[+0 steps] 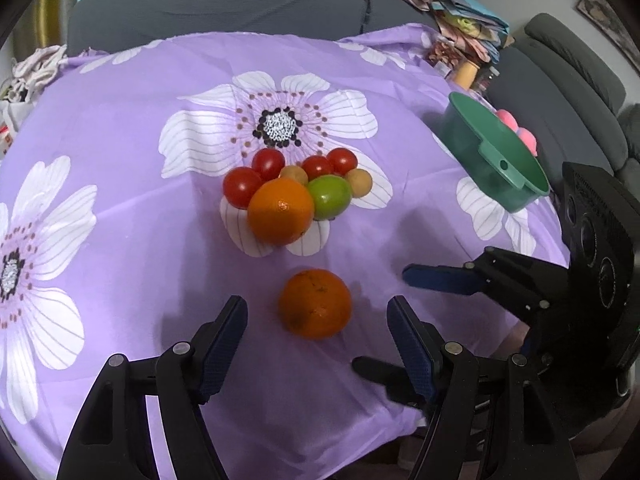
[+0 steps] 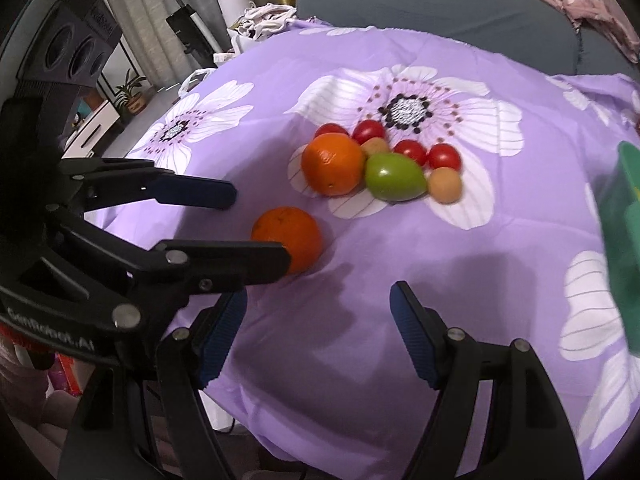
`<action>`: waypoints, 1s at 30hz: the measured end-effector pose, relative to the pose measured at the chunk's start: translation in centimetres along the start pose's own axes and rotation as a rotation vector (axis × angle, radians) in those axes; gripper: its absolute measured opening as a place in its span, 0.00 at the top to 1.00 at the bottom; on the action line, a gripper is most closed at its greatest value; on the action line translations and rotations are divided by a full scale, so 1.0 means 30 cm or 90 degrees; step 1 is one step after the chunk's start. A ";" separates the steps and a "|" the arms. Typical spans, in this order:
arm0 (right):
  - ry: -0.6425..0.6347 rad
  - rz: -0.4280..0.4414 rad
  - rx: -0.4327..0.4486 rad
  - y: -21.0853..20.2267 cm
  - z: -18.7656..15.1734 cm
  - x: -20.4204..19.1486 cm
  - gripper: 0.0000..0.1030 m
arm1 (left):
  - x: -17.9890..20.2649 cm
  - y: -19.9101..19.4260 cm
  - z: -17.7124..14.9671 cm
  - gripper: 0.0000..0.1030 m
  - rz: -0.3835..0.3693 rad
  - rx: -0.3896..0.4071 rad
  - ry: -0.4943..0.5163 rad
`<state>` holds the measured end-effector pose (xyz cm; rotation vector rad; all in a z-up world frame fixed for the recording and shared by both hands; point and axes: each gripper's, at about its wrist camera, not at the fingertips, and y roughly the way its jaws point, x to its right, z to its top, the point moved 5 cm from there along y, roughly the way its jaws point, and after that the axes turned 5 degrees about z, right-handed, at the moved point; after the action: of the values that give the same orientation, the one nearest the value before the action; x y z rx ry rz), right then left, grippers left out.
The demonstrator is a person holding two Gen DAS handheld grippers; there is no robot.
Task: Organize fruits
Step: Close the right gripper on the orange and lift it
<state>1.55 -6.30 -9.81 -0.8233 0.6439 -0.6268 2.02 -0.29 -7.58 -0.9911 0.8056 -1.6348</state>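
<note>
A purple cloth (image 1: 120, 128) printed with large white flowers is covering a table, with a grey sofa (image 1: 208, 4) behind it and a green tub (image 1: 494, 152) standing near the cloth's right edge.

Fruit is lying in a tight cluster at the middle of the cloth: an orange (image 1: 280, 211), a green fruit (image 1: 330, 197), four red tomatoes (image 1: 242, 187) and two small tan fruits (image 1: 359, 183), all touching or nearly so. A second, lone orange (image 1: 315, 304) is sitting apart, nearer the table's front edge.

The left gripper (image 1: 316, 340) is being held above the lone orange, its jaws spread wide with the fruit framed between them but not touched. The right gripper (image 2: 318, 328) is hovering beside it, jaws likewise apart and empty, over bare cloth.

The step in hand is judged to be the pickup of the lone orange. To do it well, the left jaws are best being lowered until the pads straddle the fruit's widest part, then closed evenly, since a round fruit gripped high or off-centre is likely to roll away. The right gripper is best being kept clear of the left one's path.
</note>
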 end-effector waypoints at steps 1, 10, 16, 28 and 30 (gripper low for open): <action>0.001 0.004 0.001 0.003 0.000 0.001 0.29 | -0.001 0.006 0.001 0.31 -0.001 -0.003 0.000; 0.007 0.037 0.003 0.065 0.039 -0.003 0.42 | -0.002 0.053 0.009 0.51 -0.010 -0.031 -0.001; 0.001 0.062 0.001 0.087 0.053 -0.024 0.58 | -0.012 0.067 0.004 0.56 -0.021 -0.038 -0.016; 0.000 0.054 0.030 0.039 0.050 -0.022 0.62 | 0.024 0.046 0.024 0.57 -0.017 -0.025 -0.008; 0.001 0.049 0.040 0.014 0.052 -0.015 0.62 | 0.042 0.032 0.038 0.57 -0.020 -0.015 -0.001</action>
<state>2.49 -5.04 -9.22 -0.7356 0.6510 -0.5747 3.26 -1.79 -7.64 -1.0262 0.8146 -1.6545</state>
